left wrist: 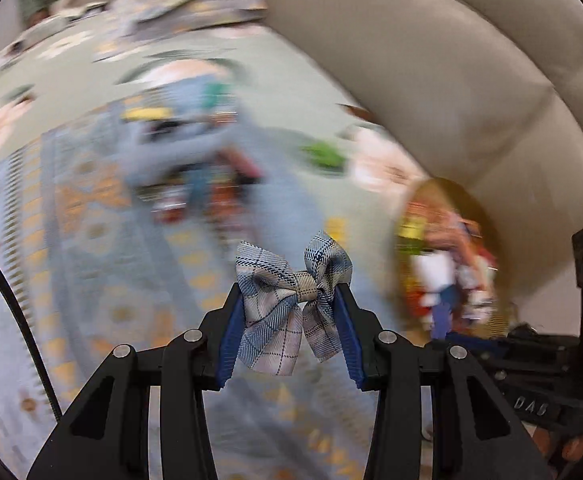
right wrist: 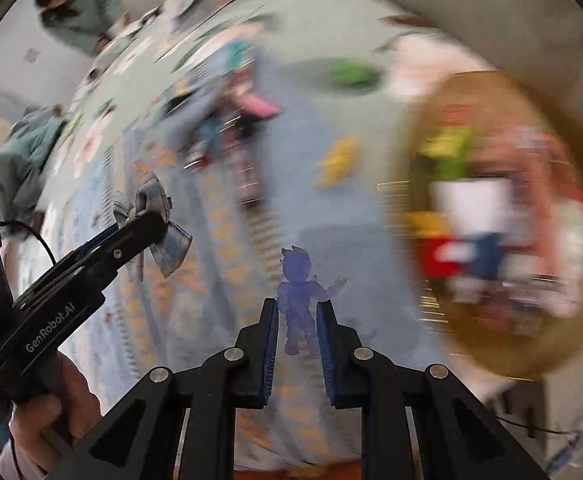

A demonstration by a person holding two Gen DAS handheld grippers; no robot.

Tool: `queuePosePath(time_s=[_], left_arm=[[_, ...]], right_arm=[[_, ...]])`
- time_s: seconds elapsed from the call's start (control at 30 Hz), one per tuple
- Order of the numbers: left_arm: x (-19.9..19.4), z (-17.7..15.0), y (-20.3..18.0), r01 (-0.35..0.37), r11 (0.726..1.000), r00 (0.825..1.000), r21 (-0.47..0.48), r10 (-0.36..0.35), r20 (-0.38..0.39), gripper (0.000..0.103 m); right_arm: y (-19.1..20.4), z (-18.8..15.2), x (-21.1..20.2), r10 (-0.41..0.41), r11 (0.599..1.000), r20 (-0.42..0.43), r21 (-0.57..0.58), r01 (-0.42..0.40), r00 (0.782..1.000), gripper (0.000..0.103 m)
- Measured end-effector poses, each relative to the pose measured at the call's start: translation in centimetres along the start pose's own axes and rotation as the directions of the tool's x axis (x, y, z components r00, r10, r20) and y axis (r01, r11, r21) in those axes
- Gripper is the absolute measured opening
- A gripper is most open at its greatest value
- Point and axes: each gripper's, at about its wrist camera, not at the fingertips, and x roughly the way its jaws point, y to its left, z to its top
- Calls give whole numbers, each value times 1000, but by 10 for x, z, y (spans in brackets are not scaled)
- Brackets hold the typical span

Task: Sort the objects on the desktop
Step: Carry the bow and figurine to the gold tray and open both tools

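My left gripper clamped a plaid bow; my right gripper clamped a blue figurine.
Blurred round basket lay near the patterned cloth's right edge.

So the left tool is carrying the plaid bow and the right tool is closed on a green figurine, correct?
Not quite. The figurine between the right tool fingers is translucent blue-purple, not green, as the right wrist view shows. The rest holds: the left tool is clamped on the plaid bow, seen in the left wrist view and from the side in the right wrist view.
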Motion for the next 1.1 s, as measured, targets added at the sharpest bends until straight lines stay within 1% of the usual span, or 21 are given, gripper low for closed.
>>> queuePosePath(time_s=[0.07,0.13,0.23,0.3,0.37,0.5,0.6,0.63,0.7,0.73,0.83,0.9,0.93,0.97,1.0,1.03,1.07,1.1], left_arm=[[12,8,-37,59,998,998,30,-59,-12,40],[22,15,-70,115,991,993,61,-114,-24,40],[30,24,-107,153,982,988,111,-151,-27,41],[36,30,-129,173,976,985,136,-171,-27,41],[42,36,-146,188,970,982,154,-186,-26,41],[53,46,-165,192,967,981,168,-190,-28,41],[57,53,-170,199,966,980,163,-197,-23,41],[62,54,-171,199,967,980,157,-197,-28,45],[73,56,-168,230,967,972,111,-224,-66,46],[81,56,-164,244,967,967,73,-237,-90,46],[100,49,-146,275,960,946,-60,-281,-160,48],[104,42,-138,274,957,942,-98,-288,-174,53],[106,38,-134,280,953,937,-115,-297,-182,60],[107,37,-132,285,950,934,-126,-305,-186,70],[108,35,-129,293,946,930,-138,-315,-188,75],[109,33,-127,300,942,926,-150,-326,-190,87],[109,31,-125,303,940,924,-157,-330,-192,101],[109,31,-123,308,937,923,-164,-336,-189,103]], right_arm=[[-36,5,-25,-46,998,48,55,43,998,19],[-67,13,-45,-97,991,90,106,87,991,19],[-108,24,-67,-167,976,140,163,144,976,19],[-131,27,-73,-195,968,146,187,166,970,19],[-148,28,-76,-204,963,148,210,171,968,19],[-160,37,-76,-197,961,153,225,160,968,19],[-157,44,-79,-200,965,178,203,163,963,19],[-157,47,-78,-201,967,185,197,164,962,19],[-163,47,-71,-174,967,159,214,138,972,19],[-167,45,-68,-138,966,145,236,102,980,19],[-175,39,-63,-106,961,132,267,68,986,19],[-178,39,-59,-71,963,118,268,37,990,20],[-178,39,-57,-56,963,110,268,24,992,20],[-177,39,-54,-44,963,103,270,15,994,20],[-176,39,-51,-33,962,99,273,4,995,20],[-175,38,-50,-19,961,97,275,-9,995,20],[-171,38,-49,-8,961,95,276,-18,995,20],[-168,37,-48,-8,960,94,280,-19,996,20]])
